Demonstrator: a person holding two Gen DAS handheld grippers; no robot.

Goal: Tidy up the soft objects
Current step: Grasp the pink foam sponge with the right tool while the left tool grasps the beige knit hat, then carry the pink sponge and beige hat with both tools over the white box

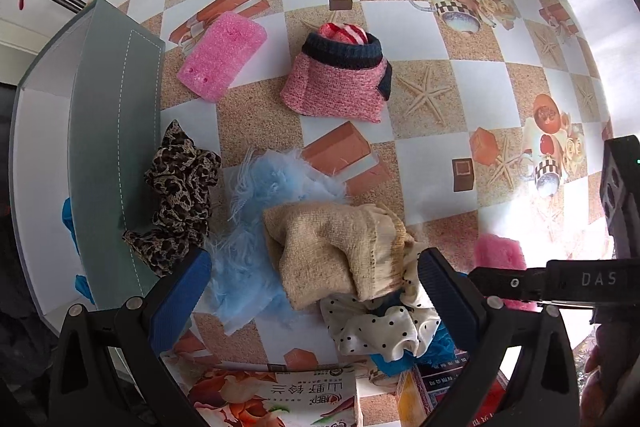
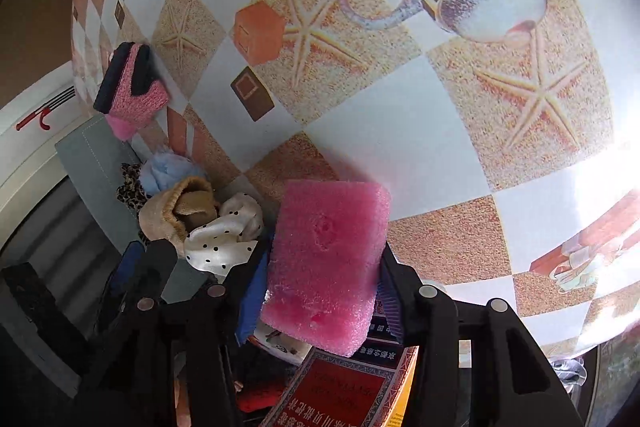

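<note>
- Inside the grey bin (image 1: 108, 131) only some blue items show; little seems sorted so far.
- The right gripper (image 2: 320, 291) clamps a pink foam block (image 2: 326, 267) at its sides.
- The left gripper (image 1: 312, 279) hangs spread wide over the beige sock (image 1: 332, 247), gripping nothing.
- Beside the bin wait a leopard scrunchie (image 1: 180, 195), blue fluff (image 1: 256, 227), a dotted scrunchie (image 1: 380, 327), another foam block (image 1: 222, 55) and a pink sock (image 1: 340, 79).

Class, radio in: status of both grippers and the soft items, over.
Right gripper shut on pink foam block. Left gripper open over beige knit sock. Polka-dot scrunchie alongside.
</note>
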